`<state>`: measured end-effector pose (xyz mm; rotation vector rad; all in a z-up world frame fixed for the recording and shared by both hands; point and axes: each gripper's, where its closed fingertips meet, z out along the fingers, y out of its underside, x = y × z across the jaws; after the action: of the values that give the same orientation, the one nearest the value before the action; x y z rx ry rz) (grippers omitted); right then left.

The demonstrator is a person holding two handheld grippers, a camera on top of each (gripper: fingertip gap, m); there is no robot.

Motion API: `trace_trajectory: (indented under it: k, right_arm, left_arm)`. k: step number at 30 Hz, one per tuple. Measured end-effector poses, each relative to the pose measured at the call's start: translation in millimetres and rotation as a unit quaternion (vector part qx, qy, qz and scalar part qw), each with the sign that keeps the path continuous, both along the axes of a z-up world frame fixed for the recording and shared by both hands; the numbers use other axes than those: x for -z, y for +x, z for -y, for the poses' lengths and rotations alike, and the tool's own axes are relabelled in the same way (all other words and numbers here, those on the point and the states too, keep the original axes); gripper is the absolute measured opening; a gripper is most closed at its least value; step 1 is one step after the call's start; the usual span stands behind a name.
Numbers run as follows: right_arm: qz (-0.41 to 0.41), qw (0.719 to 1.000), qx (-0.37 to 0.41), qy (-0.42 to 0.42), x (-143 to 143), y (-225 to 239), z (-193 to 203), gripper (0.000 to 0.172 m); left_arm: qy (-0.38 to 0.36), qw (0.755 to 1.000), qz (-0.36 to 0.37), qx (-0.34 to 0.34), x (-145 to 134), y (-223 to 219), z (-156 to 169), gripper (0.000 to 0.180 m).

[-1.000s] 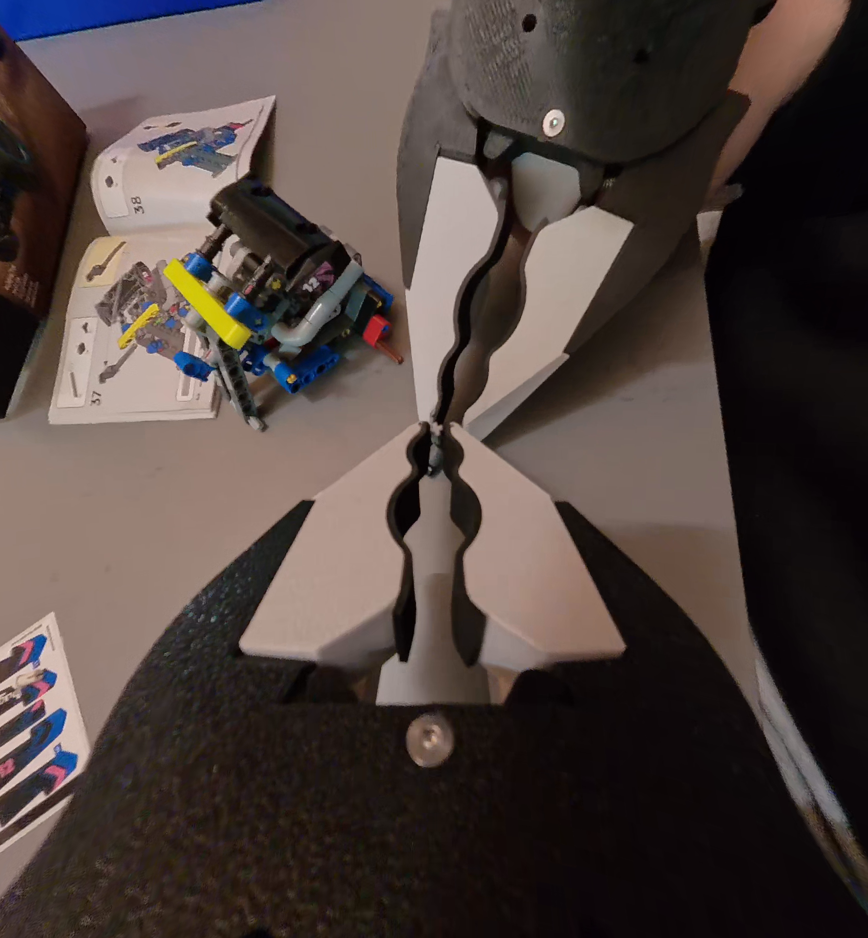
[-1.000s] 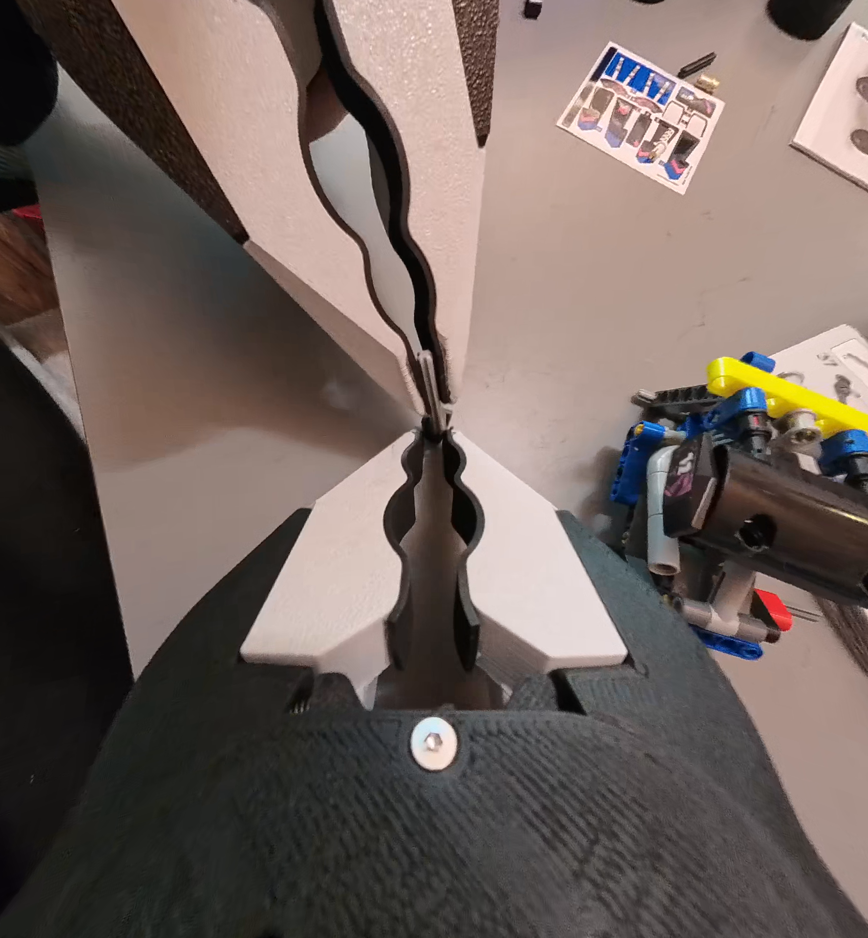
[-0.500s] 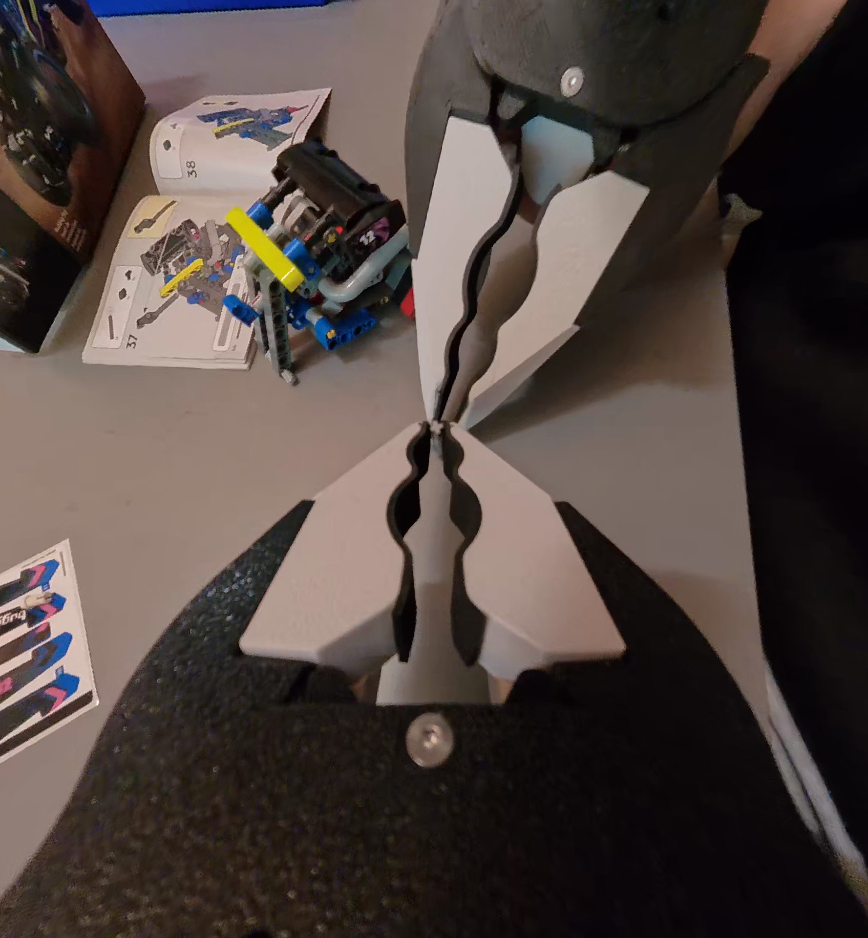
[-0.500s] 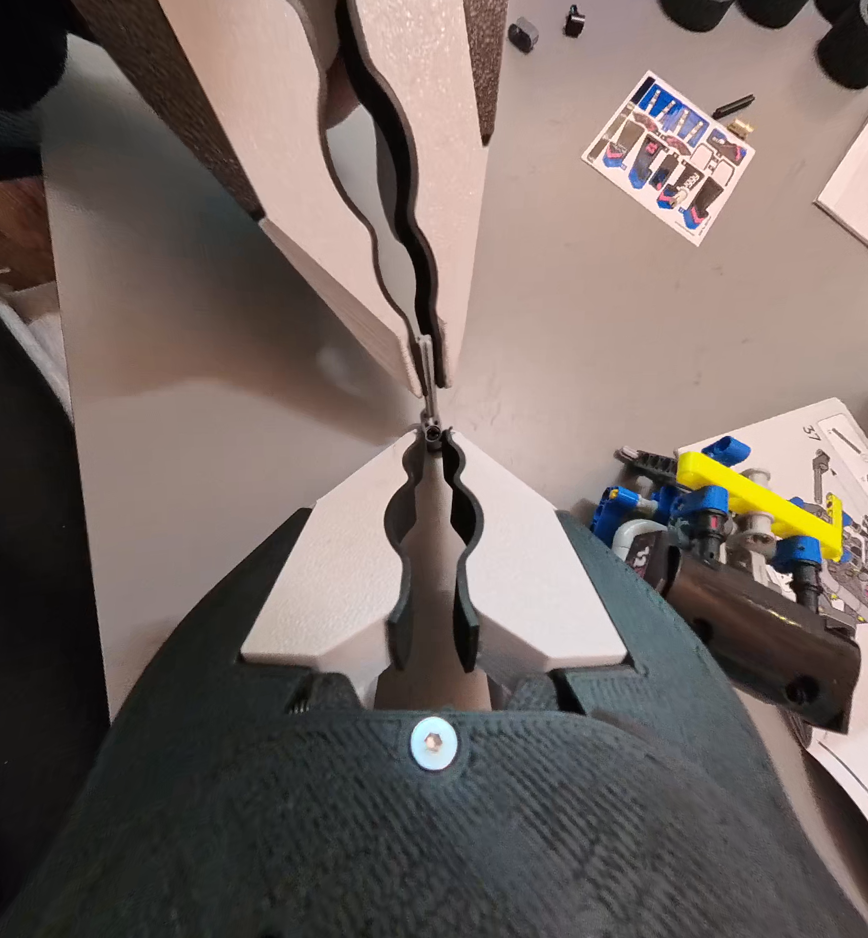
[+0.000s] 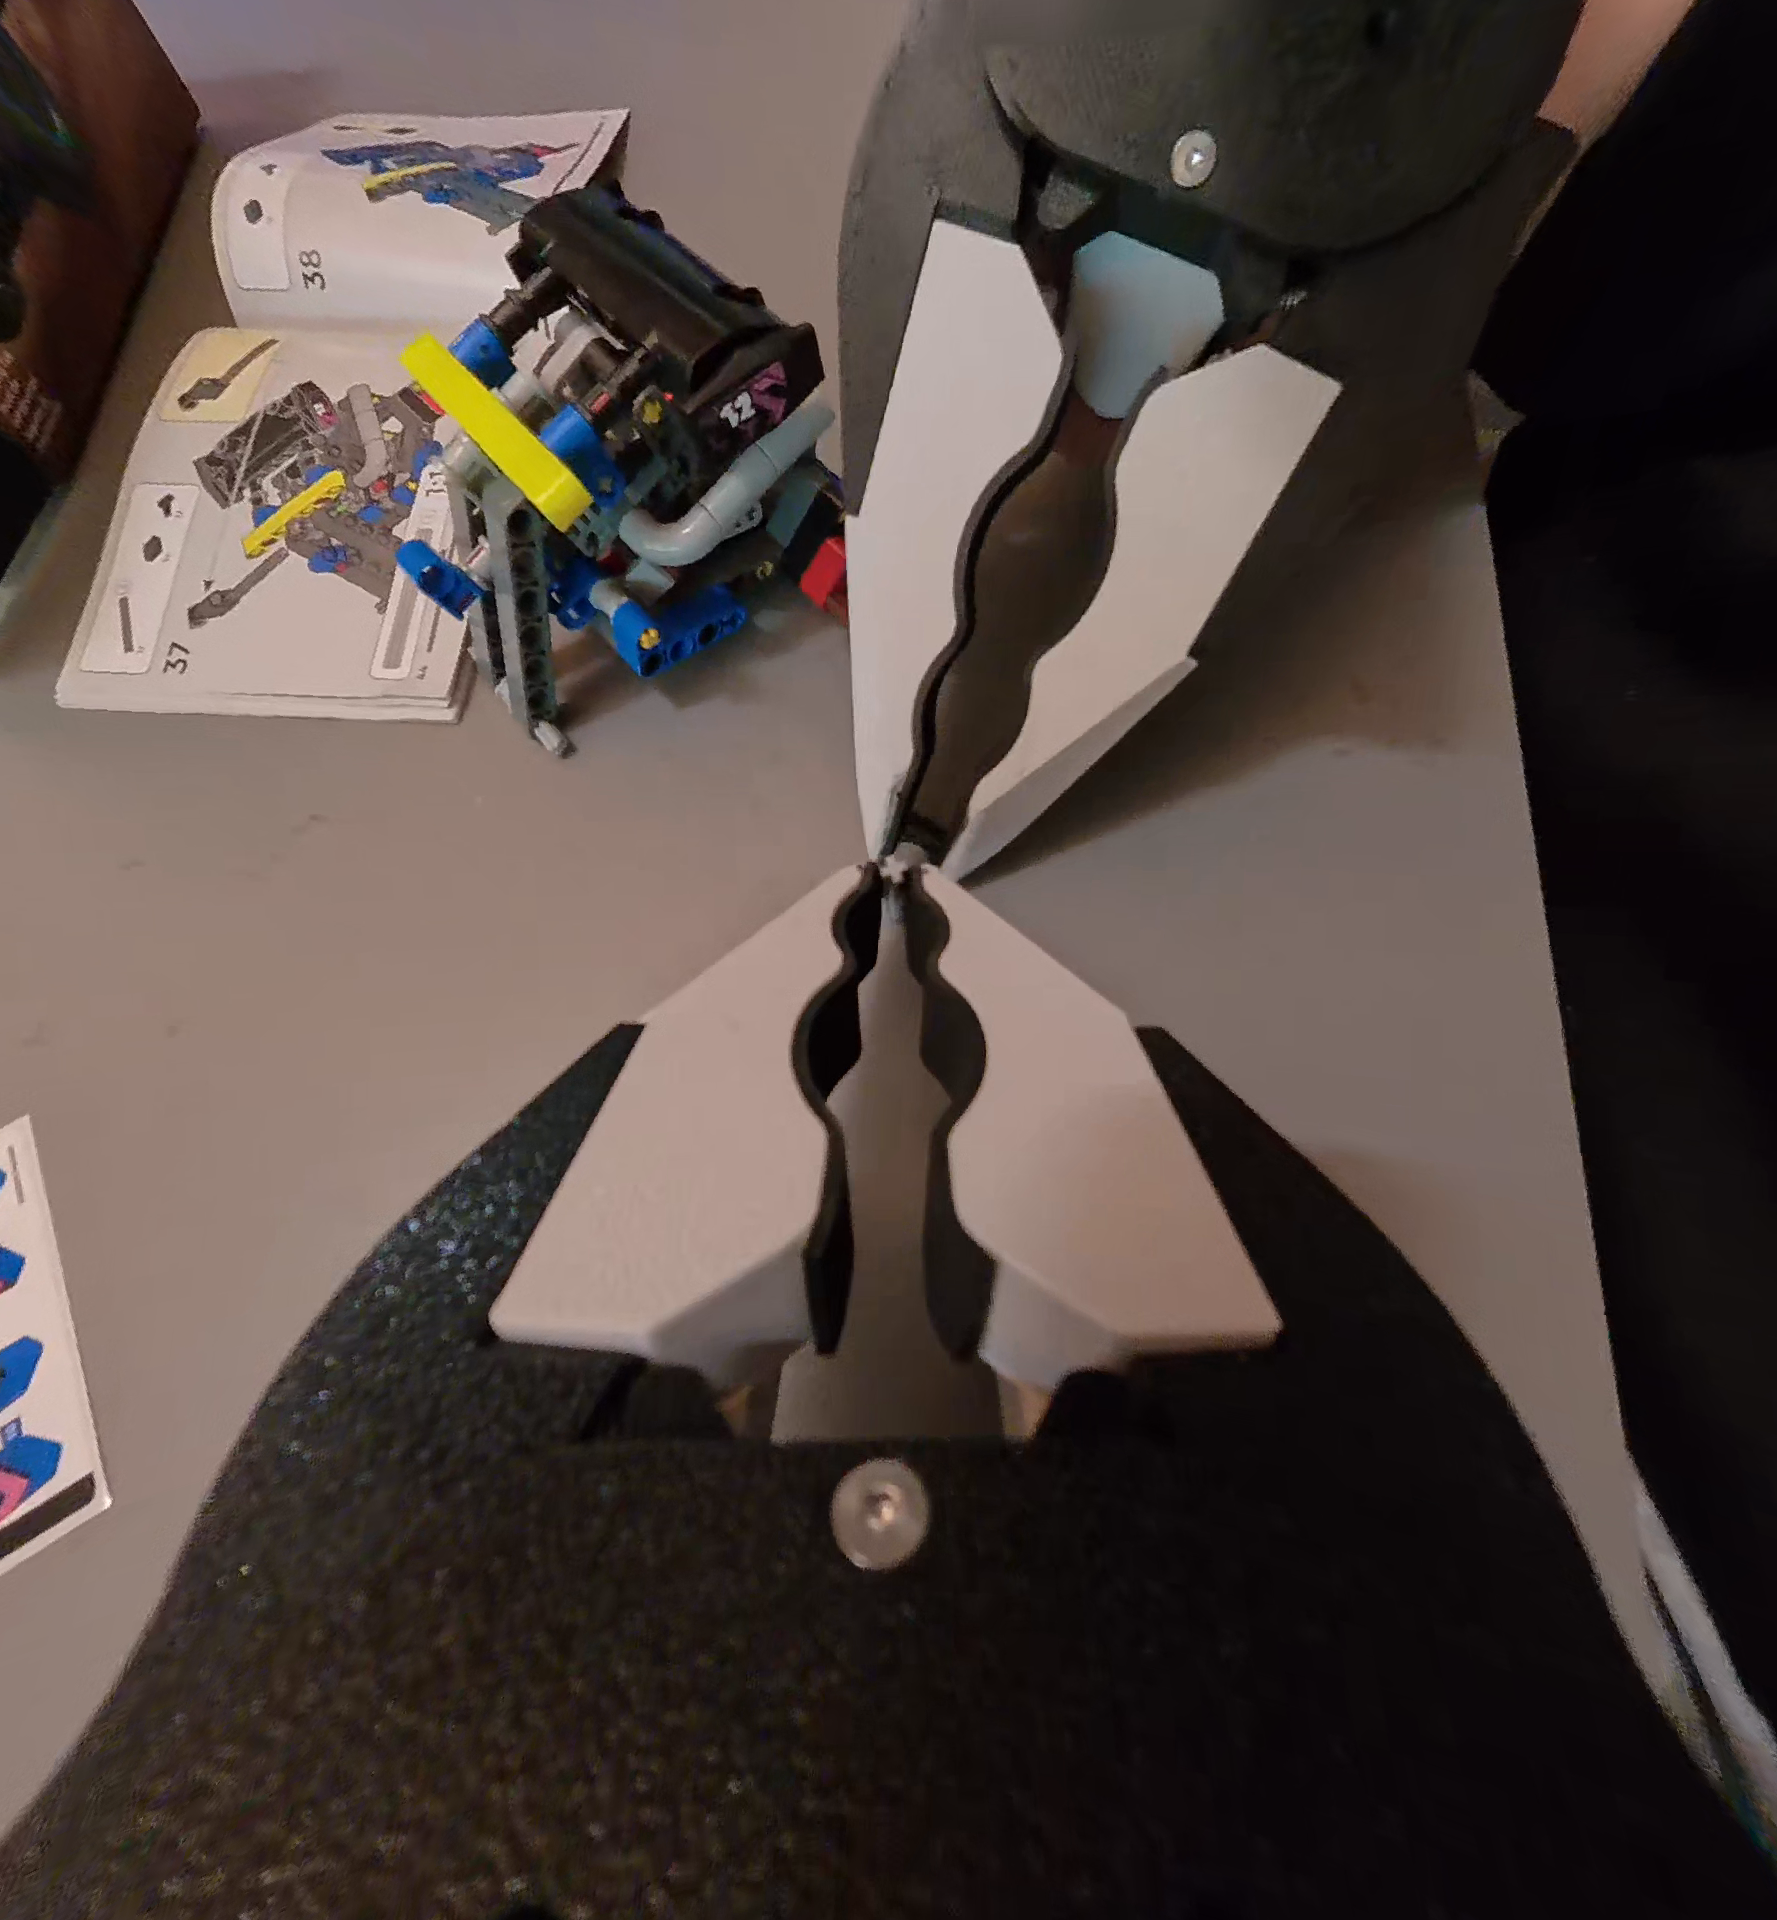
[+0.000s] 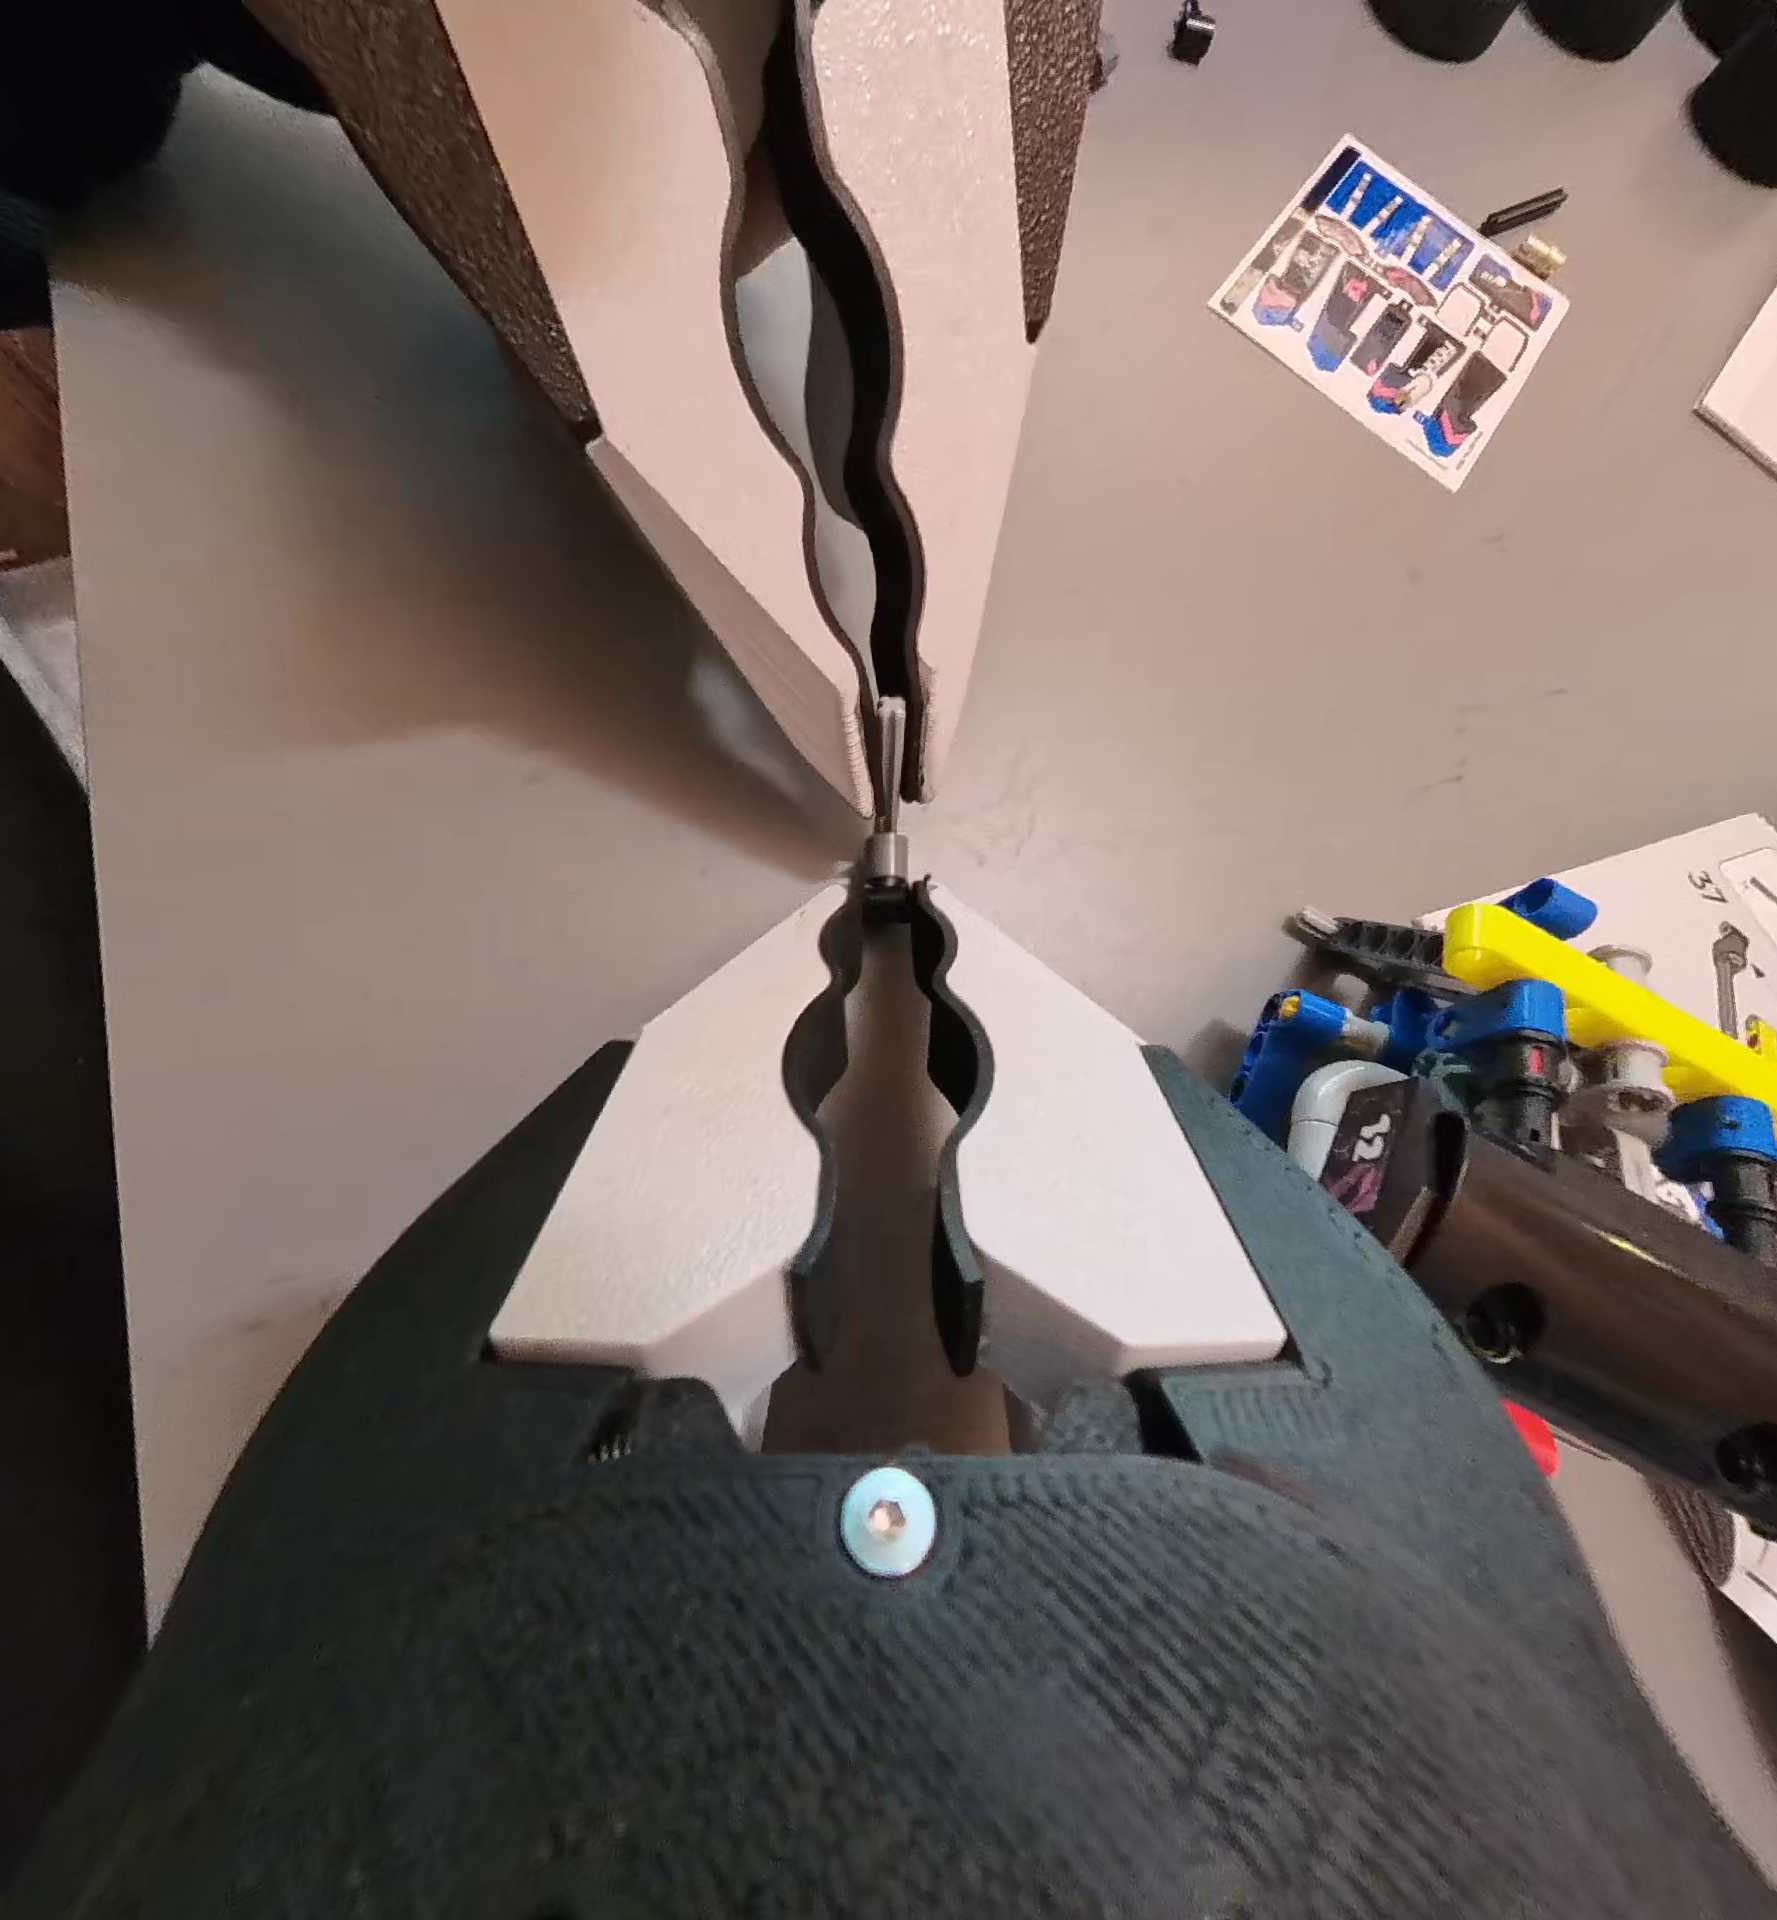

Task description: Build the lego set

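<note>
My two grippers meet tip to tip above the grey table (image 5: 240, 935). My left gripper (image 5: 892, 883) is shut on a thin light grey axle (image 6: 889, 753), whose end shows at its tips in the left wrist view (image 5: 903, 860). My right gripper (image 6: 889, 899) is shut on a small black piece (image 6: 884, 902). A short grey sleeve (image 6: 885, 858) sits between the black piece and the axle, in line with both. The right gripper (image 5: 913, 831) comes in from above in the left wrist view. The left gripper (image 6: 889, 779) comes in from above in the right wrist view.
A partly built brick model (image 5: 635, 447) in black, blue and yellow lies on an open instruction booklet (image 5: 271, 582); it also shows at the right (image 6: 1549, 1122). A sticker sheet (image 6: 1393, 301), black wheels (image 6: 1757, 114), a dark box (image 5: 11, 260) and a person's dark clothing (image 5: 1694, 727) are around. My left and right fingertips are right by each other.
Both grippers stay shut and tip to tip. The tips have drawn slightly apart, so the grey sleeve and black piece now show between them. Both views have shifted over the table.
</note>
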<state>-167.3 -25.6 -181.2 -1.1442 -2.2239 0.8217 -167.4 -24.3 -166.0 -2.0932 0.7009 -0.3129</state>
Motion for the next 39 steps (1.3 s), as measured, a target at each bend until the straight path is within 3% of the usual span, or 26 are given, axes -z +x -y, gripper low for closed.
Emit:
trace_trajectory:
  k: [16, 32, 39]
  right_arm:
    - [-0.009, 0.999, 0.005, -0.042, 0, -3, 6, 0.006]
    - [-0.029, 1.000, -0.001, -0.011, 0, -4, 6, 0.006]
    - [-0.057, 0.998, 0.004, 0.021, -3, -11, -1, 0.006]
  left_arm:
    - [0.019, 0.999, 0.050, 0.002, -13, 1, 3, 0.002]
    - [0.033, 0.997, 0.064, -0.018, -18, -4, 5, 0.002]
    - [0.068, 0.991, 0.104, -0.044, -35, -13, 9, 0.001]
